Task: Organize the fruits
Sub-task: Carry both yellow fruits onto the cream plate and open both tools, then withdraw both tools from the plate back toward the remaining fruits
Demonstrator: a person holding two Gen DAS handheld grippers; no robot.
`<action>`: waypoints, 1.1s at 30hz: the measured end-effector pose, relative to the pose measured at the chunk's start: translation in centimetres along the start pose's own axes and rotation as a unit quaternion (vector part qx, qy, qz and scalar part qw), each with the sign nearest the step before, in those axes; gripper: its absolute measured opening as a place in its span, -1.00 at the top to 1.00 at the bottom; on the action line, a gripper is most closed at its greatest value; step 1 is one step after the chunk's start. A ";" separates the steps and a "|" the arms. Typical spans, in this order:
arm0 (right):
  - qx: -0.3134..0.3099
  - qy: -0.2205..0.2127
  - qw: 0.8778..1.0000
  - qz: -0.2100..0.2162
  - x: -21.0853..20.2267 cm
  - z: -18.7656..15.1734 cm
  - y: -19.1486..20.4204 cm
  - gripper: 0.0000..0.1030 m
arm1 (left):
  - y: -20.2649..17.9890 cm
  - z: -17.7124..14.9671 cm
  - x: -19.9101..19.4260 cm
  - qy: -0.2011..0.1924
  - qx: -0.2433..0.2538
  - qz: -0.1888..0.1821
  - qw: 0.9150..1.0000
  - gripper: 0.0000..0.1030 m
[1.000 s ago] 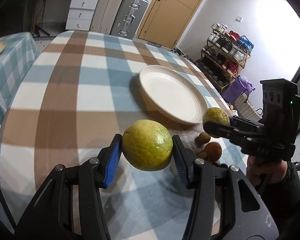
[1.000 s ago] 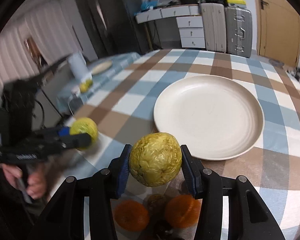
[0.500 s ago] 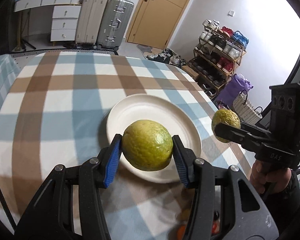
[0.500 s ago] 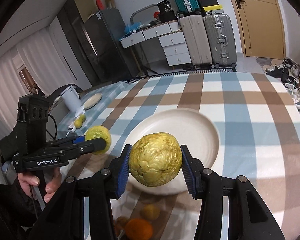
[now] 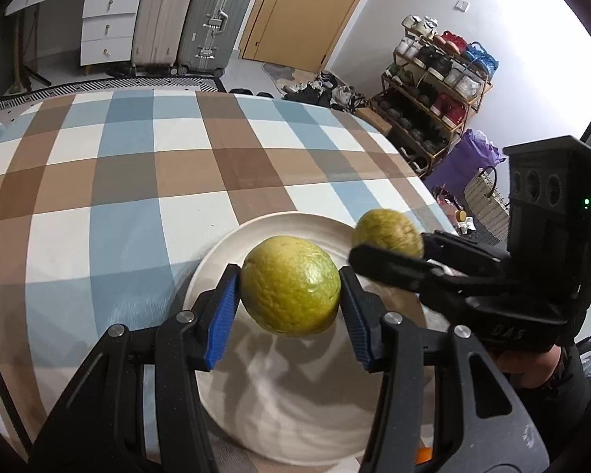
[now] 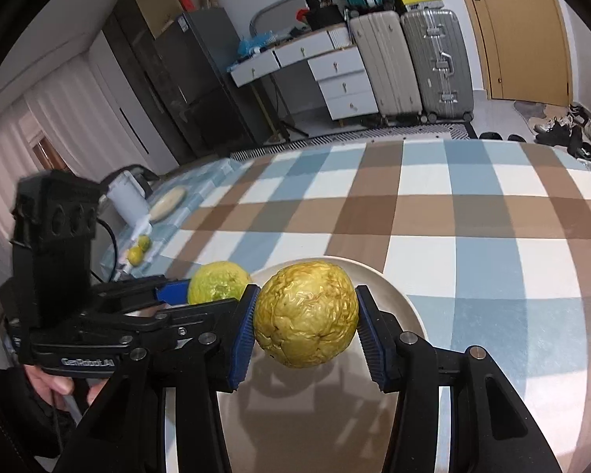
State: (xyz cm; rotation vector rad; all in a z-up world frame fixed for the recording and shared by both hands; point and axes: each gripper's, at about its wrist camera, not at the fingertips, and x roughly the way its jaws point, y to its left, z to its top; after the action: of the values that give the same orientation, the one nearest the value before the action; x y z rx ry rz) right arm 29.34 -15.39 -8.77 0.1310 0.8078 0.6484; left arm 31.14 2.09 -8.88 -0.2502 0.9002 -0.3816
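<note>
Two grippers, left gripper (image 5: 290, 302) clamping a smooth green-yellow round fruit (image 5: 290, 284) and right gripper (image 6: 305, 327) clamping a wrinkled yellow round fruit (image 6: 306, 313), hang close together above the cream round plate (image 5: 295, 414), so they may collide, or the released fruits may roll off.

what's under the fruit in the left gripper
The white plate lies below the green fruit, which the left gripper holds above it; the fruit hides the plate directly beneath.
</note>
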 end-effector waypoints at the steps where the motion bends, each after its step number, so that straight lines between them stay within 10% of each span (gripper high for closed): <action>1: 0.004 0.008 1.000 -0.001 0.7 0.0 -0.3 0.06 | 0.2 0.1 0.4 0.002 -0.001 0.000 1.000 0.09; 15: 0.036 0.031 0.999 -0.015 3.6 -0.4 -2.0 0.04 | 1.1 0.4 3.1 0.008 -0.005 -0.005 1.000 0.08; 33: 0.043 -0.077 0.995 -0.035 -5.2 -0.8 -0.3 -0.99 | -1.9 -1.0 -5.0 -0.070 0.004 0.040 0.997 -0.49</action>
State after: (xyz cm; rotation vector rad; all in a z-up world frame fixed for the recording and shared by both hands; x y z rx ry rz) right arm 26.23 -18.79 -6.11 0.2279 0.6878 0.5298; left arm 27.11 2.44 -5.29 -0.2308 0.7685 -0.2899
